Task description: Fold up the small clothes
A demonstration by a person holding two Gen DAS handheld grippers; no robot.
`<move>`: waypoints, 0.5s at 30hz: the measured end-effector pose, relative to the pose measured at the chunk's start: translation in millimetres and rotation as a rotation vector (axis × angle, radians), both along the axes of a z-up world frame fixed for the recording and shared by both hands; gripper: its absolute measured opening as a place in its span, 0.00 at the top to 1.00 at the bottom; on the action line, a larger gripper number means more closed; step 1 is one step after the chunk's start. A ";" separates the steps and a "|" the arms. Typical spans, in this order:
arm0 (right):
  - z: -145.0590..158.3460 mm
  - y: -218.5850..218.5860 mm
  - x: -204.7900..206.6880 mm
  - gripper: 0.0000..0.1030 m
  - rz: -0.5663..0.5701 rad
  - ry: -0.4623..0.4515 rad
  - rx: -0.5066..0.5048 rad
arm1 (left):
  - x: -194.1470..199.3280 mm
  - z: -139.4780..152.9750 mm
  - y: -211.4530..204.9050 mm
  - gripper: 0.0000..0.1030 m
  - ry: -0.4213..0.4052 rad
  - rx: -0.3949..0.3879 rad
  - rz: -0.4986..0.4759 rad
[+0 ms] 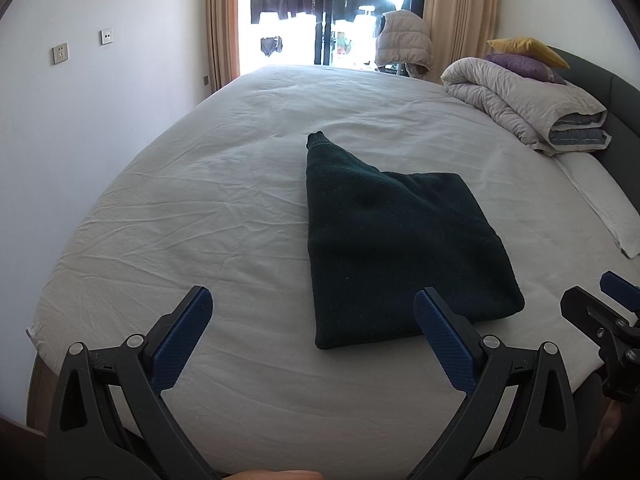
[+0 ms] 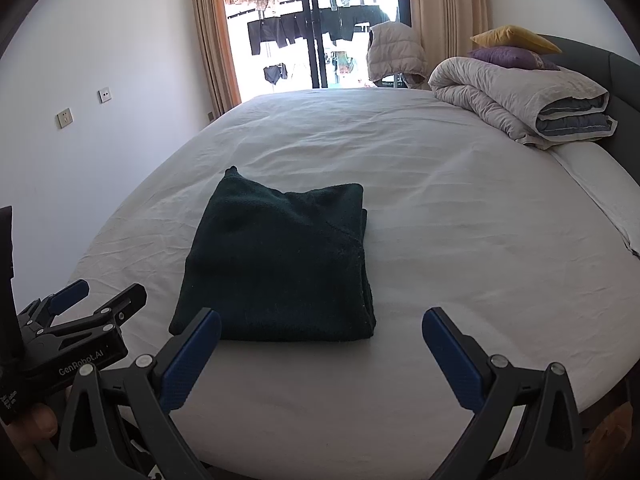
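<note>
Both grippers hang over the near edge of the bed with their jaws spread wide and nothing between the blue pads. Your left gripper (image 1: 314, 300) points forward and slightly down along the white sheet (image 1: 200, 200); its right fingertip (image 1: 426, 300) overlaps the near right part of the dark green sweater (image 1: 400, 240) in the left wrist view, though you cannot tell from that view whether it touches the cloth or floats above it. Its left fingertip (image 1: 202, 298) sits over bare sheet, apart from the garment.

Your right gripper (image 2: 322, 320) holds a like pose, level with the other and just beside it. Its left fingertip (image 2: 210, 320) overlaps the near left corner of the sweater, and its right fingertip (image 2: 434, 320) stands over plain sheet, well clear of the cloth. Each tool shows at the edge of the other's view.

Folded into a thick, roughly square bundle, the sweater lies flat on the sheet near the middle of the bed, just ahead of both tools and between them. One sleeve cuff (image 1: 316, 138) juts out from its far left corner, pointing toward the window (image 1: 320, 12).

A rolled grey duvet (image 1: 532, 108) with purple and yellow cushions on top rests at the far right, by the headboard, well apart from the sweater.
</note>
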State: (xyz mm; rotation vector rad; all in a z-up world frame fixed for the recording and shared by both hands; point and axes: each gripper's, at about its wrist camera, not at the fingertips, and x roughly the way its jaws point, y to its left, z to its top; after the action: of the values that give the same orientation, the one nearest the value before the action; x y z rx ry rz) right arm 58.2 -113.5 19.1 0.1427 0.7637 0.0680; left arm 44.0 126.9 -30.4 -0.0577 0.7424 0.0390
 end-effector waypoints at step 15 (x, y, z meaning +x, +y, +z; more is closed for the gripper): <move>-3.8 0.7 -1.2 0.00 -0.006 0.001 -0.004 | -1.0 -1.4 -0.6 0.00 0.000 0.006 0.002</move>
State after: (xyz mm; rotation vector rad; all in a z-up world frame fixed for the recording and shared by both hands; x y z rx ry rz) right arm 56.9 -112.8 15.3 0.1411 0.7640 0.0606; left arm 43.0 126.3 -31.9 -0.0526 0.7418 0.0435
